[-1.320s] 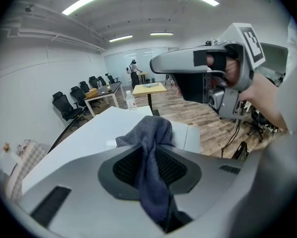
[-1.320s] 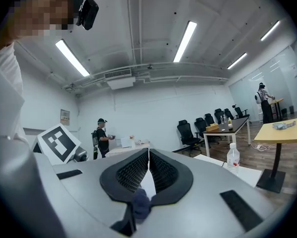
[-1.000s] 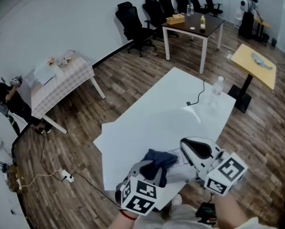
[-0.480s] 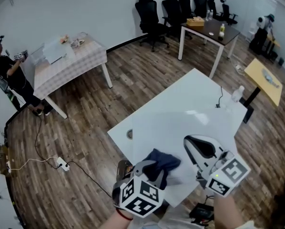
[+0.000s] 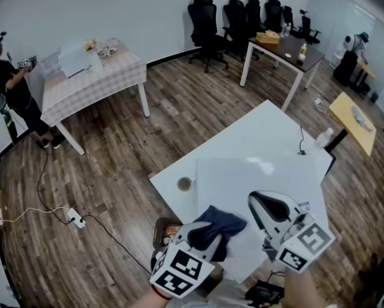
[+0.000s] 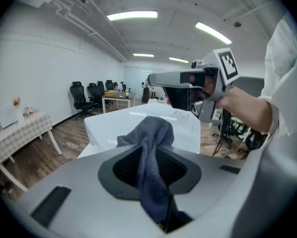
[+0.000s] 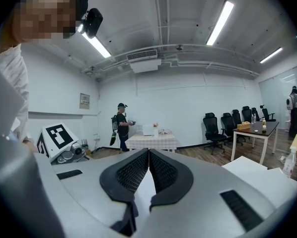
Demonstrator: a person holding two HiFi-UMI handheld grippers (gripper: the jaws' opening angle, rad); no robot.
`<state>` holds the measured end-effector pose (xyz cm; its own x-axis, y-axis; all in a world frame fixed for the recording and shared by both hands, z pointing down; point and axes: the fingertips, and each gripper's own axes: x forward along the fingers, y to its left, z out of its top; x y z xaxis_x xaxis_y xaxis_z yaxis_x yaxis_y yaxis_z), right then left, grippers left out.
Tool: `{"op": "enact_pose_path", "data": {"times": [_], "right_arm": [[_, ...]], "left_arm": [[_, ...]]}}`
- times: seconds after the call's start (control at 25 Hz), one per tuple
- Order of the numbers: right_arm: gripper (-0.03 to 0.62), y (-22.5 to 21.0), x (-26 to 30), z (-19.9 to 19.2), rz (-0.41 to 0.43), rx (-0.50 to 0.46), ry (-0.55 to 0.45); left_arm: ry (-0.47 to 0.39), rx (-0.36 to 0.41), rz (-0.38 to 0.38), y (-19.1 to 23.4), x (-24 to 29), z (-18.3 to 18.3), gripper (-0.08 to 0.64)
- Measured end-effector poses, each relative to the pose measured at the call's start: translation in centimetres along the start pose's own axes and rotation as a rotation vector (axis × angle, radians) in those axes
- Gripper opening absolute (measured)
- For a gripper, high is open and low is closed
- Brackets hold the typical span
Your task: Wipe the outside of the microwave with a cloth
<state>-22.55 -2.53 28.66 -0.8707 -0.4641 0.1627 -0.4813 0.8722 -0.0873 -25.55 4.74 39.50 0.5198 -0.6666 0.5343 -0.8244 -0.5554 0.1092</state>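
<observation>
Left gripper (image 5: 203, 235): jaws are clamped on the cloth; its marker cube is seen at the bottom of the head view.
Cloth (image 5: 223, 223): dark blue and bunched. It is pinched between the left jaws, and its free end sticks out past the tips, over the near left corner of the microwave's top. Contact with that top cannot be told.
Microwave (image 5: 269, 172): a white box, seen from above, standing on the white table (image 5: 237, 136). In the left gripper view its top is seen just behind the cloth.
Right gripper (image 5: 269, 205): jaws are pressed together with nothing between them. It is held over the near right part of the microwave, beside the left gripper and apart from it.
Table items: a small round object (image 5: 185, 184) stands just left of the microwave; a clear bottle (image 5: 323, 137) stands at the far corner.
Room: a checked table (image 5: 96, 76) is seen far left, with a person (image 5: 9, 88) beside it.
</observation>
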Motion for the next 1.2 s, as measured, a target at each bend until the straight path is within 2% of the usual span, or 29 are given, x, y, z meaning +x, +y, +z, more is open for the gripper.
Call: {"op": "enact_pose_path", "data": {"times": [0.2, 0.4, 0.64, 0.76, 0.96, 1.2], "right_arm": [[0.034, 1.8, 2.9, -0.7, 0.036, -0.016, 0.045], [0.034, 4.1, 5.8, -0.8, 0.108, -0.067, 0.105], [0.034, 7.5, 8.8, -1.8, 0.213, -0.230, 0.263], [0.034, 8.2, 10.0, -2.7, 0.230, -0.331, 0.334], [0.034, 8.2, 12.2, -4.7, 0.258, -0.497, 0.456], [0.034, 7.5, 15.6, -5.4, 0.275, -0.546, 0.543]], "left_arm": [[-0.215, -0.180, -0.017, 2.1, -1.7, 0.2, 0.084], [-0.322, -0.345, -0.014, 4.8, -2.3, -0.8, 0.084], [-0.358, -0.414, -0.023, 6.8, -2.1, -1.4, 0.084], [-0.365, -0.459, -0.024, 7.8, -1.7, -1.9, 0.084], [-0.367, -0.479, -0.038, 8.8, -0.4, -2.4, 0.084], [-0.407, -0.553, -0.089, 10.8, 1.0, -2.4, 0.084]]}}
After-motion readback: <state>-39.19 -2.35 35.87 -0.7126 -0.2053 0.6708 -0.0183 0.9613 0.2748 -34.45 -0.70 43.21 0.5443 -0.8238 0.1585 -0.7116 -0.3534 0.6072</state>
